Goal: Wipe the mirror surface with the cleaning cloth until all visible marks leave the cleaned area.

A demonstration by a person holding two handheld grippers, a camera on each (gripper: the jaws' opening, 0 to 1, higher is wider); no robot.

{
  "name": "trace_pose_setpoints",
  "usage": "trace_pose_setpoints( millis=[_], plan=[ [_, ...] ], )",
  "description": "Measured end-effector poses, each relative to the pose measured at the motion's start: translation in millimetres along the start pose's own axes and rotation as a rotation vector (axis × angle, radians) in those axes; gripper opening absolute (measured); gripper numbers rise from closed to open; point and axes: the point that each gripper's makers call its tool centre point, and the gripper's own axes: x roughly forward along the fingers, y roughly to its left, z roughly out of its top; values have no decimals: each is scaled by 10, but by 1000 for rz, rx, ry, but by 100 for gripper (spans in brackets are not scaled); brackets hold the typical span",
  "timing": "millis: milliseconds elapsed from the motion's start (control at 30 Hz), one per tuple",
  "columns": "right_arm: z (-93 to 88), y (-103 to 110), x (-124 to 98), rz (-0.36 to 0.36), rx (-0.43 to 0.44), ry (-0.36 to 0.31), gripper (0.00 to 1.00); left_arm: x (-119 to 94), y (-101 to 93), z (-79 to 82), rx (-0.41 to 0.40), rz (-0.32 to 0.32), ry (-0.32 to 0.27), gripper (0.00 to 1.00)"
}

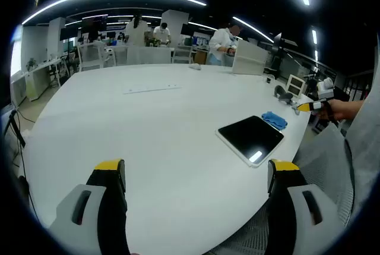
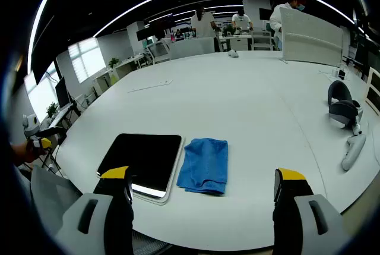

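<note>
The mirror (image 2: 142, 163) is lying flat near the table's (image 2: 249, 94) near edge, its dark glass facing up. The blue cleaning cloth (image 2: 204, 165) is resting just beside the mirror's long side, close against its frame. The right gripper (image 2: 202, 189) is hovering above both with its jaws spread wide and holding nothing. The left gripper (image 1: 196, 175) is likewise standing wide apart and empty over the bare table, the mirror (image 1: 250, 139) lying ahead near the table's edge with the cloth (image 1: 274, 119) at its far side. A headset (image 2: 343, 103) is sitting near the table's right edge.
</note>
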Motion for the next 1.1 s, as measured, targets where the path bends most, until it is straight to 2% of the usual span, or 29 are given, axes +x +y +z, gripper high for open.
trace_pose_setpoints(
  millis=[67,233,600,733,800,867,1100],
  plan=[
    [0,11,-19,-5,9,0,99,19,-38,41,7,-9,-13,99],
    [-33,14,-29,-11,6,5,99,53,-92,37,46,-26,-1,99],
    [-37,-88,-90,-25,0,14,99,40,-1,64,9,5,-25,99],
    [-51,-151,-98,-53,0,21,99,19,3,76,12,13,-33,99],
    [3,-176,-96,-66,-30,-6,99,20,14,46,29,20,-21,99],
    [17,-187,-104,-80,-59,-4,99,20,13,44,25,21,-20,99],
    [-34,-207,-80,-76,-34,8,99,17,-51,75,22,14,-34,99]
  ],
)
